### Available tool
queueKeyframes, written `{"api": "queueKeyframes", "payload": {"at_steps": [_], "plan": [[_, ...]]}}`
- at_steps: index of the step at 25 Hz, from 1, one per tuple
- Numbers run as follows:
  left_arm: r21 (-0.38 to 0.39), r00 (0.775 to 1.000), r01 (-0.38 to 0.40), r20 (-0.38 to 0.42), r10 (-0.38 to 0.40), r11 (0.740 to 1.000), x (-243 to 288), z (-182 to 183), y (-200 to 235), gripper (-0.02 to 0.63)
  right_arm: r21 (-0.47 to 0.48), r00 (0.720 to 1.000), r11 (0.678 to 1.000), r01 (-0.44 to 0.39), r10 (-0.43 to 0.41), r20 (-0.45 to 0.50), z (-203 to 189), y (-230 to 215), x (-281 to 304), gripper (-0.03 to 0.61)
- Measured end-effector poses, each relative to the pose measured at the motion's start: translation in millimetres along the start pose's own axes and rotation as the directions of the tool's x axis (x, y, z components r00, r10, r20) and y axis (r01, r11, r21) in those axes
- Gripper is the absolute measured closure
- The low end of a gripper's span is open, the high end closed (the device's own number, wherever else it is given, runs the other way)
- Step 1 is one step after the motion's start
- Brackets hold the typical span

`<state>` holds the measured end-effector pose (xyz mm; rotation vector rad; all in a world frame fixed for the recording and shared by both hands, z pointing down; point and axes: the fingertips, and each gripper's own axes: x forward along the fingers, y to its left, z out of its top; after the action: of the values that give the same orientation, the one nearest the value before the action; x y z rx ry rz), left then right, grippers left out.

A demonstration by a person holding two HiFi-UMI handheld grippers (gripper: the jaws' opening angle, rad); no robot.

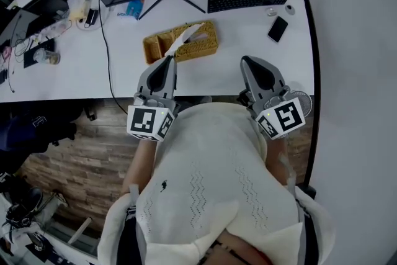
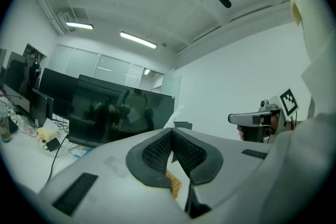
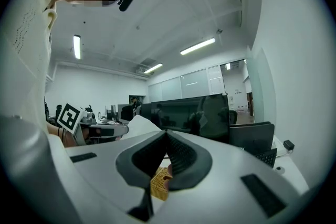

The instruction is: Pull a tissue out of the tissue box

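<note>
The woven tissue box (image 1: 201,43) sat on the white counter (image 1: 74,74), ahead of the person and a little to the left, short of the black keyboard (image 1: 248,0). A white tissue (image 1: 183,39) stuck out of the slot in its top and ran as a narrow strip toward the left gripper (image 1: 170,59), reaching its tip.

In the left gripper view the tongs of the left gripper (image 2: 171,130) met at their tips, and the tissue (image 2: 177,114) rose as a white point just past them, so they appeared clamped on the tissue's near end. A bit of the tissue box (image 2: 173,183) showed through the gap below the tips, and a dark monitor (image 2: 121,113) stood beyond.

The right gripper (image 1: 246,60) hovered over the near edge of the counter, to the right of the box and apart from it. In the right gripper view its tongs (image 3: 166,132) were closed tip to tip with nothing between them; the tissue box (image 3: 159,182) showed through the opening beneath, and the tissue (image 3: 137,126) stood off to their left.

A dark phone (image 1: 277,28) lay near the counter's right end, well apart from the box. A black cable (image 1: 107,40) crossed the counter to the box's left.
</note>
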<state>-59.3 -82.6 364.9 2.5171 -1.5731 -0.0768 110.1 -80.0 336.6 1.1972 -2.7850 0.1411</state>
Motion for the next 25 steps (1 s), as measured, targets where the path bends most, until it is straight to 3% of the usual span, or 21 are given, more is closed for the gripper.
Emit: {"api": "queueKeyframes", "payload": {"at_steps": [17, 25], "plan": [[0.022, 0.998, -0.023, 0.061, 0.022, 0.999, -4.2, 43.5, 9.4, 0.601, 0.006, 0.997, 1.0, 0.019, -0.02, 0.069, 41.8, 1.5, 15.1, 0.578], [0.001, 0.997, -0.039, 0.074, 0.039, 0.999, -3.0, 52.5, 16.1, 0.601, 0.005, 0.999, 1.0, -0.004, 0.003, 0.041, 43.6, 2.9, 26.1, 0.578]]}}
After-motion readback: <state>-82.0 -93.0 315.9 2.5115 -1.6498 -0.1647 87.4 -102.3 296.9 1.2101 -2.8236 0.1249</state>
